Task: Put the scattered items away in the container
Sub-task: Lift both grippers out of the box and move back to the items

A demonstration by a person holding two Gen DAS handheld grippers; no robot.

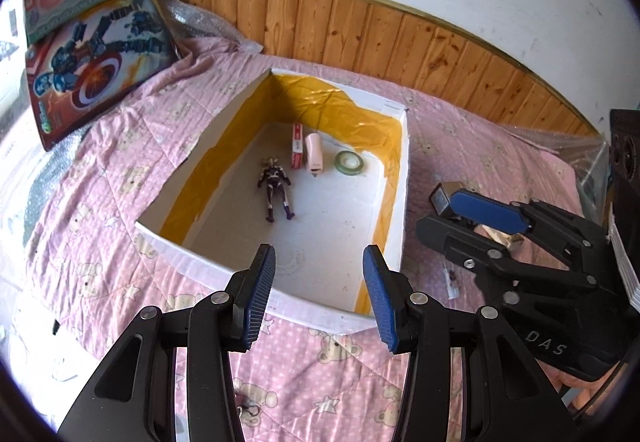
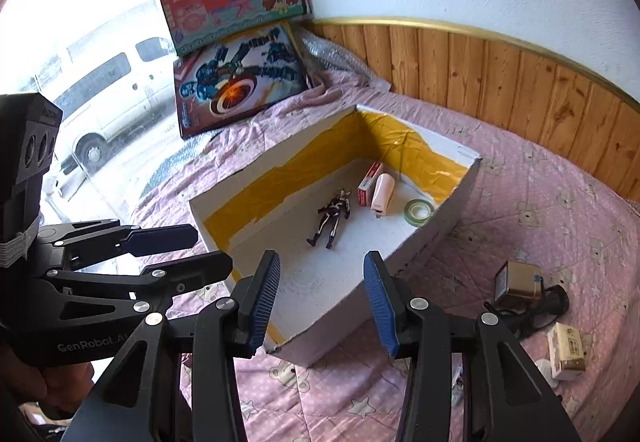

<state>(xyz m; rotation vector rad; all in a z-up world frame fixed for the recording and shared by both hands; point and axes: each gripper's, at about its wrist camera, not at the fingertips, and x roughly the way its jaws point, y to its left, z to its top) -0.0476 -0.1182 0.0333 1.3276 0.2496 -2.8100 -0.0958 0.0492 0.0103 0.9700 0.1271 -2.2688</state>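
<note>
A white foam box [image 1: 224, 266] lined with yellow tape lies on the pink quilt. Inside it are an action figure [image 1: 276, 187], a red-and-white carton [image 1: 297, 149], a pale pink gadget [image 1: 314, 155] and a green tape roll [image 1: 350, 163]. My left gripper [image 1: 320, 294] hangs open and empty over the box's near rim. My right gripper [image 2: 322, 298] is open and empty too, above the box's near corner [image 2: 304, 346]. Each shows in the other's view: the right gripper [image 1: 444, 217], the left gripper [image 2: 212, 250]. On the quilt right of the box lie a gold box [image 2: 520, 280] and a beige carton [image 2: 566, 352].
Two toy boxes [image 2: 240, 81] lean in the far corner by the window, with bubble wrap [image 2: 336, 57] beside them. Wood panelling [image 1: 400, 37] runs behind the bed. A small clear packet [image 1: 451, 280] and a small dark item [image 1: 248, 408] lie on the quilt. A black cable [image 2: 548, 306] sits under the gold box.
</note>
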